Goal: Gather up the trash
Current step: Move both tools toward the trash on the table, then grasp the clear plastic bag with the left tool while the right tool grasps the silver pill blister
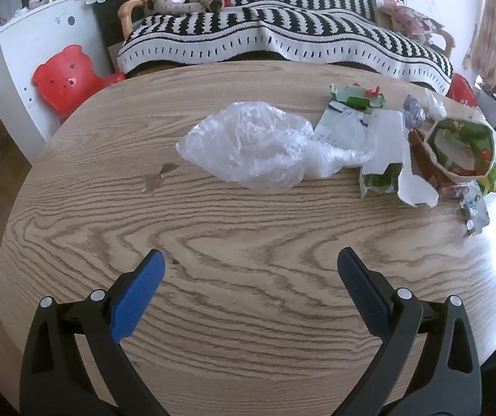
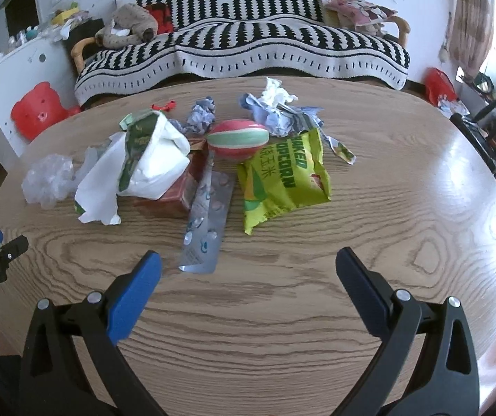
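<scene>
Left wrist view: left gripper (image 1: 250,260) spread wide, empty, above bare wooden table (image 1: 234,312); clear plastic bag (image 1: 258,145) lies ahead at mid-table, touching torn carton scraps (image 1: 386,152) on its right. Risk: the thin film may slide or slip from a shallow pinch, or drag the scraps along. Right wrist view: right gripper (image 2: 248,260) spread wide, empty; blister pack (image 2: 206,218) nearest, just ahead of the left fingertip; green popcorn bag (image 2: 282,180), white torn paper (image 2: 144,170), striped ball (image 2: 238,138), crumpled wrappers (image 2: 282,111) beyond. Risk: the flat blister pack resists pickup; the ball, likely not trash, may roll if nudged.
</scene>
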Demonstrator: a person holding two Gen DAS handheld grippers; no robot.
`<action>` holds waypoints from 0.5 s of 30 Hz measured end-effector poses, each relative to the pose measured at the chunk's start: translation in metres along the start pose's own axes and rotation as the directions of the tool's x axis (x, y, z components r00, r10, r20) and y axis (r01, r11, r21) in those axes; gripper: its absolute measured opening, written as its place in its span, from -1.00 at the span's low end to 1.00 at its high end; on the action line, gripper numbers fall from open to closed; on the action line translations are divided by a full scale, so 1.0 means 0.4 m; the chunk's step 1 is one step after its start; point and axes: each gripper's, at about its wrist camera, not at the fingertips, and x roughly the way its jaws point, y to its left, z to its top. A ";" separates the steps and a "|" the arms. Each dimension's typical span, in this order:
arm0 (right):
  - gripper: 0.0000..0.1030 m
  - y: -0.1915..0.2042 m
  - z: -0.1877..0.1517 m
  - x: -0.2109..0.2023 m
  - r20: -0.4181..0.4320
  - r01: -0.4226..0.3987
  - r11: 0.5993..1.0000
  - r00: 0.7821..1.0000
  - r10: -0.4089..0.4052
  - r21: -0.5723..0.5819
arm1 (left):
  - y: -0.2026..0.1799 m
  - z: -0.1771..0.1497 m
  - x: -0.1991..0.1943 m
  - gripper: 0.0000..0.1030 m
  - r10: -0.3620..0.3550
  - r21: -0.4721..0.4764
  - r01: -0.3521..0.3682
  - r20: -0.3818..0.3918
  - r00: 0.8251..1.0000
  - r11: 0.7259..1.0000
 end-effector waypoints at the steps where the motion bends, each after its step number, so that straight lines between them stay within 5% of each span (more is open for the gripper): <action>1: 0.89 -0.001 -0.002 0.003 -0.002 0.002 1.000 1.000 -0.002 -0.002 | 0.003 -0.001 0.000 0.88 0.001 0.000 -0.001 -0.009 1.000 1.000; 10: 0.89 0.031 0.006 0.077 -0.021 -0.078 0.997 0.997 0.078 0.006 | 0.025 0.073 0.042 0.88 -0.087 0.023 0.088 -0.015 0.996 0.996; 15: 0.89 0.049 0.008 0.109 -0.019 -0.101 0.995 0.995 0.101 0.016 | 0.003 0.101 0.140 0.88 -0.086 0.073 0.092 -0.084 0.993 0.993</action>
